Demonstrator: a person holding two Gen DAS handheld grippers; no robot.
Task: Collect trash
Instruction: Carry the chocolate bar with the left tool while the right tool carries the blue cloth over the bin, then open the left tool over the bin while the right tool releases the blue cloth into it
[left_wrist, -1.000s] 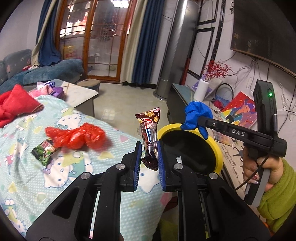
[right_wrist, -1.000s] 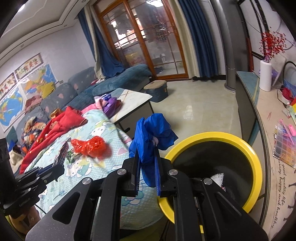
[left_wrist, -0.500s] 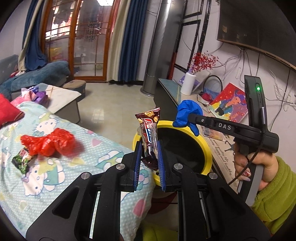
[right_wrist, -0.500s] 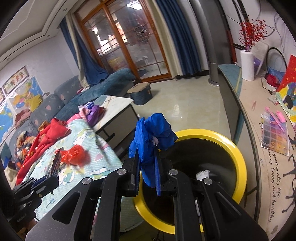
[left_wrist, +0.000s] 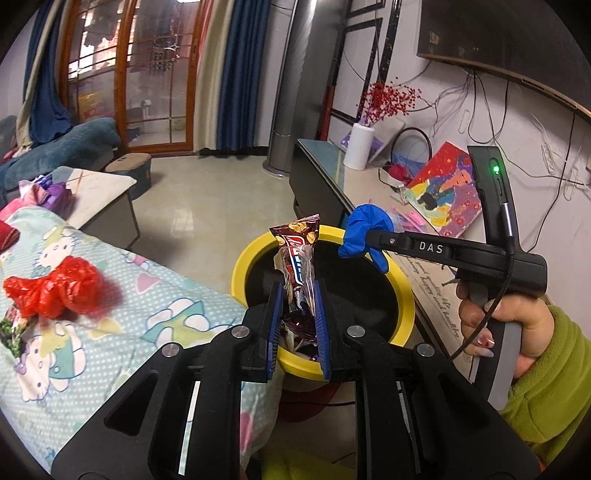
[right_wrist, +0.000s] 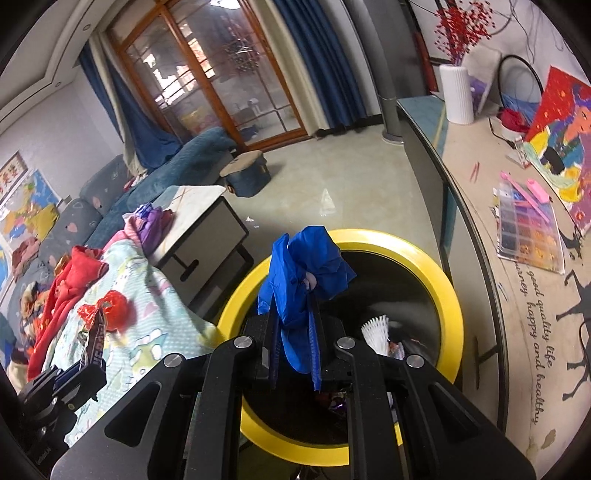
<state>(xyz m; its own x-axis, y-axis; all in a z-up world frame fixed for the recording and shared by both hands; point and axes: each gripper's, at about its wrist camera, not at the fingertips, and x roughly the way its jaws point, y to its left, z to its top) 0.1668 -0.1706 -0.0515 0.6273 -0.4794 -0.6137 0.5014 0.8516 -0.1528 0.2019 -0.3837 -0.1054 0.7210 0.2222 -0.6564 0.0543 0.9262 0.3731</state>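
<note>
On right tool (left_wrist: 364, 236), "DAS" lettering (left_wrist: 430, 247).

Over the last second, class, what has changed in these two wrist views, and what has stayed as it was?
Both grippers have moved from beside the bed to over the yellow bin. Unchanged: the left gripper stays shut on the snack wrapper, the right gripper on the blue bag, and the red bag stays on the bed.
</note>
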